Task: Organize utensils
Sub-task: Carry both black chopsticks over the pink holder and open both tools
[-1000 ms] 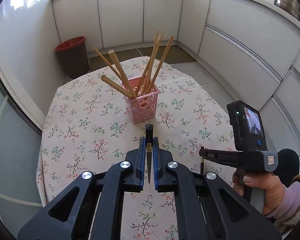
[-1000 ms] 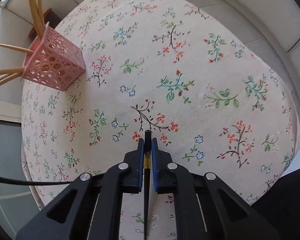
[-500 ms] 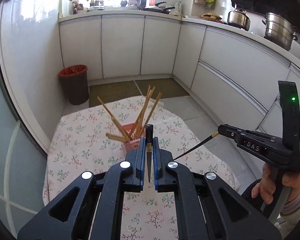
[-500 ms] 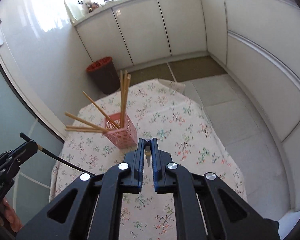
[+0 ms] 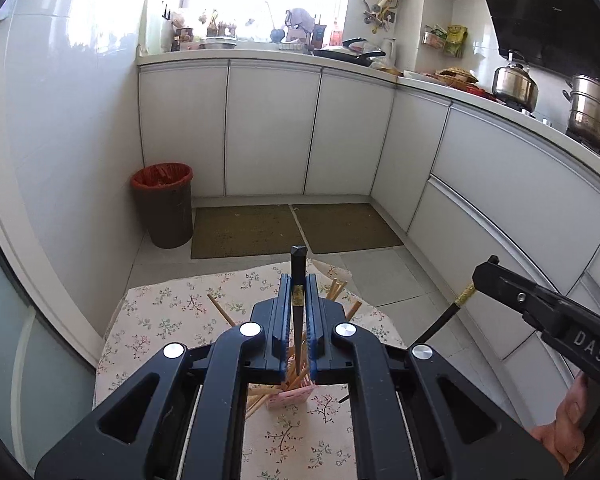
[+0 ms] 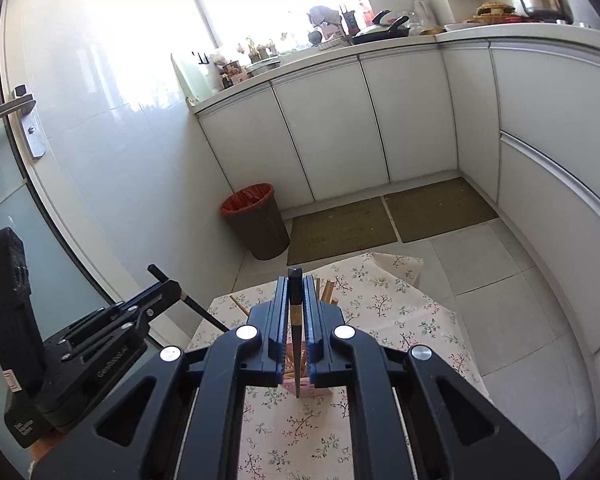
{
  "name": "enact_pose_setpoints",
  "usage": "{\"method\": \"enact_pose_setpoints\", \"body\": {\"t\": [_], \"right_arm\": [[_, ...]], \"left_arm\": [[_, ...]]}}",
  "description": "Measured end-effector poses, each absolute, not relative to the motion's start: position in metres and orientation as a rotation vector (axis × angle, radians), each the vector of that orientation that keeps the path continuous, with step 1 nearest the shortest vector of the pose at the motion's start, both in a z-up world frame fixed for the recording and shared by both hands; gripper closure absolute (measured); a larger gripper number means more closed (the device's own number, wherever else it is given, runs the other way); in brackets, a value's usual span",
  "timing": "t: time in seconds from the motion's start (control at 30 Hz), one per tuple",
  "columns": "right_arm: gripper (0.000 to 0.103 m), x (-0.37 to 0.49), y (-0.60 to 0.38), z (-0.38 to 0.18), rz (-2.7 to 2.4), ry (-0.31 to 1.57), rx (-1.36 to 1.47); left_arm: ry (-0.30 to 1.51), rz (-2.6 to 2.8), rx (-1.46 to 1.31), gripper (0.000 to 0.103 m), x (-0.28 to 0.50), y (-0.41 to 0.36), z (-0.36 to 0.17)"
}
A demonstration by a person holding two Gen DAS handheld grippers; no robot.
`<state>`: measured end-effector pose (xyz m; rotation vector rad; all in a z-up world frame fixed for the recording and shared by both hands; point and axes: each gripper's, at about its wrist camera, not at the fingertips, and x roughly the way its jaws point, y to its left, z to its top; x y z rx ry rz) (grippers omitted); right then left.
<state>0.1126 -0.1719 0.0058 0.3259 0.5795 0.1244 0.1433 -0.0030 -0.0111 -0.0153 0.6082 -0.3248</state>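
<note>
My left gripper is shut on a black chopstick with a gold band, held upright high above the table. Below it, between the gripper's arms, sits the pink perforated basket with several wooden chopsticks fanning out. My right gripper is shut on a second black chopstick, whose tip hangs over the basket. Each gripper shows in the other's view: the right gripper at the right edge, the left gripper at the lower left, both with their chopsticks slanting down.
The small table wears a floral cloth. A dark bin with a red liner stands on the floor by the wall, beside two brown mats. White cabinets and a cluttered counter with pots ring the room. A hand grips the right tool.
Both grippers have risen well above the table, each still shut on its black chopstick. The views swung up from the cloth to the kitchen, and the basket now lies low under the fingers.
</note>
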Motion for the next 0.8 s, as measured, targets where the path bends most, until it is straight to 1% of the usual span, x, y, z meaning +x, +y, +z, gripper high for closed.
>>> {"method": "enact_pose_setpoints", "body": {"t": [0.1, 0.13, 0.2, 0.23, 0.3, 0.53, 0.6, 0.67, 0.7, 0.8], "right_arm": [[0.096, 0.13, -0.17, -0.002, 0.124, 0.589, 0.328], [0.096, 0.136, -0.169, -0.005, 0.124, 0.59, 0.325], [0.096, 0.145, -0.166, -0.012, 0.124, 0.596, 0.317], [0.096, 0.151, -0.164, -0.015, 0.124, 0.602, 0.316], [0.096, 0.157, -0.161, -0.021, 0.123, 0.606, 0.309], [0.096, 0.176, -0.153, -0.04, 0.098, 0.614, 0.316], [0.096, 0.182, -0.15, -0.047, 0.098, 0.624, 0.32], [0.095, 0.187, -0.145, -0.055, 0.098, 0.634, 0.319], [0.094, 0.189, -0.142, -0.059, 0.097, 0.638, 0.316], [0.086, 0.187, -0.138, -0.063, 0.061, 0.629, 0.296]], "left_arm": [[0.646, -0.308, -0.024, 0.095, 0.162, -0.002, -0.032], [0.658, -0.305, -0.029, 0.093, 0.166, -0.001, -0.038], [0.685, -0.301, -0.036, 0.065, 0.172, 0.0, -0.051], [0.68, -0.295, -0.048, 0.063, 0.171, 0.002, -0.053], [0.636, -0.269, -0.066, 0.065, 0.166, 0.008, -0.05], [0.489, -0.156, -0.076, 0.064, 0.147, 0.03, -0.019], [0.485, -0.132, -0.069, 0.06, 0.146, 0.033, -0.018], [0.489, -0.086, -0.053, 0.059, 0.147, 0.036, -0.02], [0.494, -0.053, -0.036, 0.059, 0.147, 0.037, -0.022], [0.496, 0.008, -0.017, 0.059, 0.144, 0.041, -0.025]]}}
